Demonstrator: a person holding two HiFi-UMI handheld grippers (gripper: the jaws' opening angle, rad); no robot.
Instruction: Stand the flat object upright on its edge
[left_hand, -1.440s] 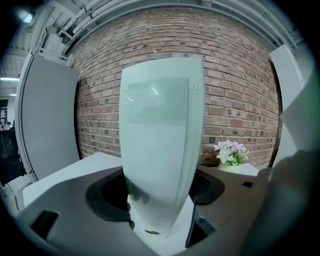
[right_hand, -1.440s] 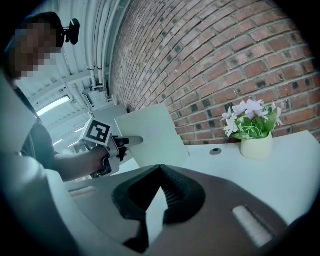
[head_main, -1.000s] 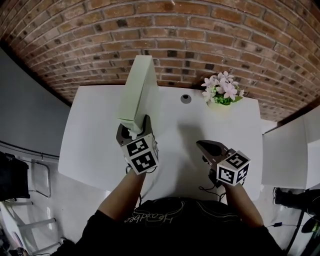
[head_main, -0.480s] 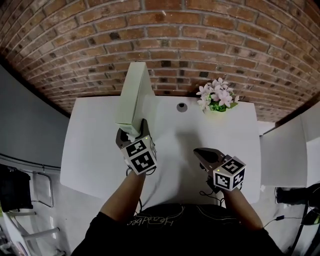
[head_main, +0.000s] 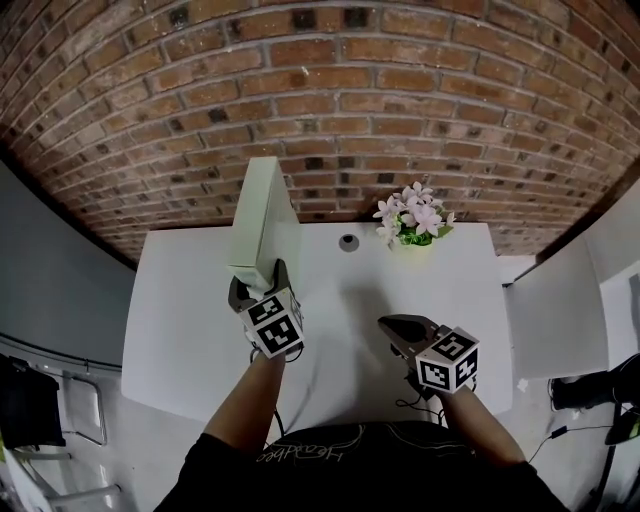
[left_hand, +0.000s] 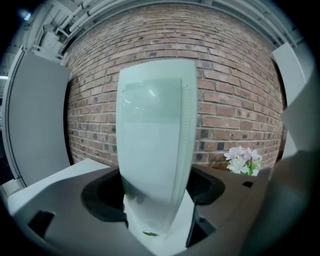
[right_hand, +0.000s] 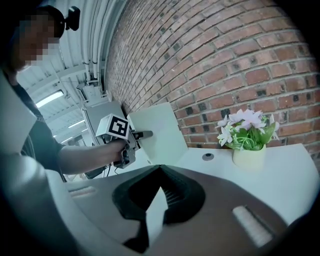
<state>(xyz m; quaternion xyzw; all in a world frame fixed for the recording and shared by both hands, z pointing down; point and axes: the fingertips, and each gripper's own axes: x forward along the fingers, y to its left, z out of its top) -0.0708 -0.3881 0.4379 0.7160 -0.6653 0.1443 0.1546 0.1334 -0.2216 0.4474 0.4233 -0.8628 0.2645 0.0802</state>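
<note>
A flat white box (head_main: 258, 225) stands upright on its narrow edge at the left of the white table (head_main: 180, 330). My left gripper (head_main: 255, 280) is shut on its lower near end. In the left gripper view the box (left_hand: 154, 150) fills the gap between the jaws, both of which press on it. I cannot tell whether its bottom edge touches the table. The right gripper view shows the box (right_hand: 157, 132) from the side with the left gripper (right_hand: 131, 136) on it. My right gripper (head_main: 385, 323) hovers over the table's near right, shut with nothing in it (right_hand: 160, 166).
A small pot of pink and white flowers (head_main: 408, 222) stands at the table's back edge against the brick wall. A round cable hole (head_main: 348, 241) lies just left of it. A white panel (head_main: 555, 320) stands off the table's right side.
My left gripper has shifted a little across the table with the box still upright in it. The right gripper has stayed shut and hardly moved.
</note>
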